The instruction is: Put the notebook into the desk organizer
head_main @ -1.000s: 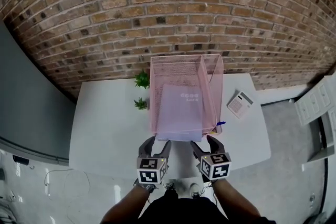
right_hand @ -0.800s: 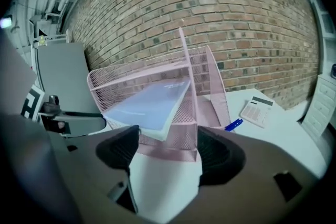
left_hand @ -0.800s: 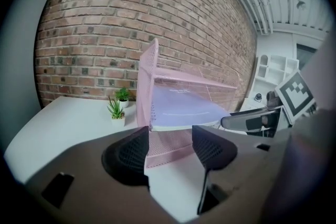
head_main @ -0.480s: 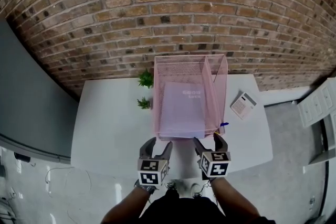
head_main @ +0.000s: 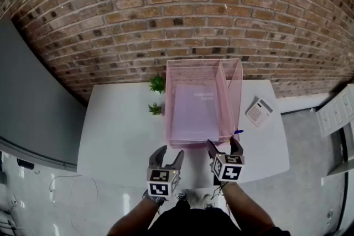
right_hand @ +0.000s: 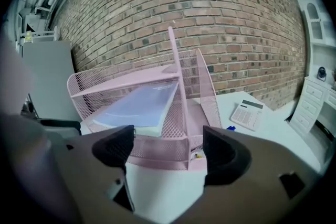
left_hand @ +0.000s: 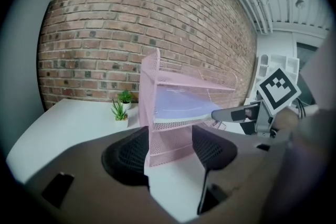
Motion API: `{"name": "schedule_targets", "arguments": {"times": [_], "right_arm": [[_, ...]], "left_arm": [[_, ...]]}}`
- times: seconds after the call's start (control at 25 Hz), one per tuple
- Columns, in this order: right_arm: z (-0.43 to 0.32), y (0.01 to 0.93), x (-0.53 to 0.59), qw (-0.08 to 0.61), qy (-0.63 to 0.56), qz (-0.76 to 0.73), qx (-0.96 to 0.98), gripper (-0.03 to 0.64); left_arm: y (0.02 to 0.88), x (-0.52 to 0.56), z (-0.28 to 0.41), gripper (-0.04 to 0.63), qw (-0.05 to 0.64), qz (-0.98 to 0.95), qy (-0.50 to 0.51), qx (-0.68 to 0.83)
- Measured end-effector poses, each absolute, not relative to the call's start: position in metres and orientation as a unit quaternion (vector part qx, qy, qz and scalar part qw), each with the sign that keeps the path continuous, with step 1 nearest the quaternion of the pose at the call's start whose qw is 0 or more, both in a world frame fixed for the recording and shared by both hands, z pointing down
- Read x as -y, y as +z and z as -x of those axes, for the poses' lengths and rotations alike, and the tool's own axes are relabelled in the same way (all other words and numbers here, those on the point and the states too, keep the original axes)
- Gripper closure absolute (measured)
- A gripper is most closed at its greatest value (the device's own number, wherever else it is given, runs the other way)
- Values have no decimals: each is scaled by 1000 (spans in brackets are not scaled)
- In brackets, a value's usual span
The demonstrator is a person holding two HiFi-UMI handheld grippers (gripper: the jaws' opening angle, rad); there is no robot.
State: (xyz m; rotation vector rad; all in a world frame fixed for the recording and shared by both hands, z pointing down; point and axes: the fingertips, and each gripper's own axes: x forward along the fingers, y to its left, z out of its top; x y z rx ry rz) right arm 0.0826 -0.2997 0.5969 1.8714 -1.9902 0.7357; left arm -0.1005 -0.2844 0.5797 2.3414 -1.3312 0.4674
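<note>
- Centre frame: notebook (head_main: 193, 113) in organizer (head_main: 235, 102), long axis up-frame, just above both claws.
- Right claw (head_main: 223, 144) nearer, jaws just been opening, empty; left claw (head_main: 170, 152) released.

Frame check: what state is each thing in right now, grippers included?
notebook: lying in the desk organizer's tray, no gripper on it.
desk organizer: upright on the table, holding the notebook.
left gripper: open, nothing between its jaws.
right gripper: open, jaws have just been opening, nothing between them.
calculator: flat on the table, right of the organizer.
two small plants: upright, left of the organizer.
</note>
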Motion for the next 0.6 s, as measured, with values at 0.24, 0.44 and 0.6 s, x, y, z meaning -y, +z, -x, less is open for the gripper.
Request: {"name": "schedule_targets", "arguments": {"times": [0.24,0.44,0.6], "right_arm": [[-82,598,303,150,263,-647,700,199],[-81,594,302,147,262,-637,710,199],[-83,588,293,143,259,-625,723,199]], "left_arm": [[576,283,105,337,197,-836,169,483],[571,279,105,337,191,-833,168,491],[563,272,100,337,186,-829,164,501]]}}
